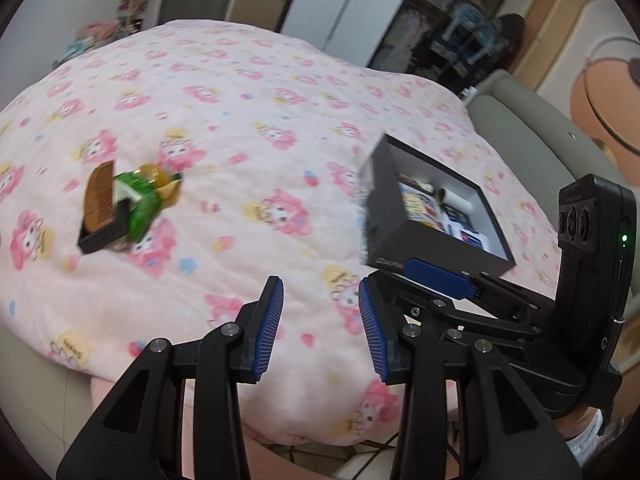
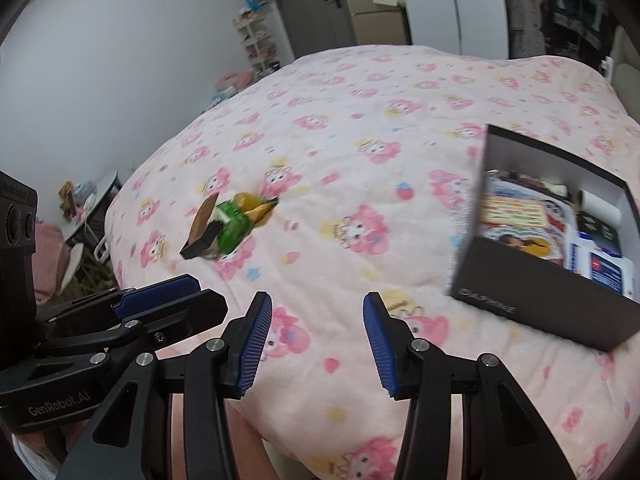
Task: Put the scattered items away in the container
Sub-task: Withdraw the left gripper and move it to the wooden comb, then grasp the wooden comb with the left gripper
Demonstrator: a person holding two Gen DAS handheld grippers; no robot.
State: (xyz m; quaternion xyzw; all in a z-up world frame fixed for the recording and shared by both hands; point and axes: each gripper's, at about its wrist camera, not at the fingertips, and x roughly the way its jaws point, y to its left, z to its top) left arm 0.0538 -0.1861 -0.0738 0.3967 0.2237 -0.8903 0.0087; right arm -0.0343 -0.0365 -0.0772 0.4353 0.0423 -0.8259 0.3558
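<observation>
A black open box (image 1: 404,236) with several packets inside lies on the pink bed at the right; it also shows in the right wrist view (image 2: 536,300). A wooden comb (image 1: 99,194) leans in a small black holder (image 1: 105,236), beside a green packet (image 1: 142,206) and an amber bottle (image 1: 154,172), at the left; the same pile shows in the right wrist view (image 2: 228,224). My left gripper (image 1: 320,328) is open and empty over the bed's near edge. My right gripper (image 2: 318,344) is open and empty, left of the box.
The pink cartoon-print blanket (image 1: 248,112) covers the bed. A grey headboard (image 1: 520,128) runs along the right. A wardrobe and shelves stand behind. A small table (image 2: 96,204) and clutter stand on the floor at the left.
</observation>
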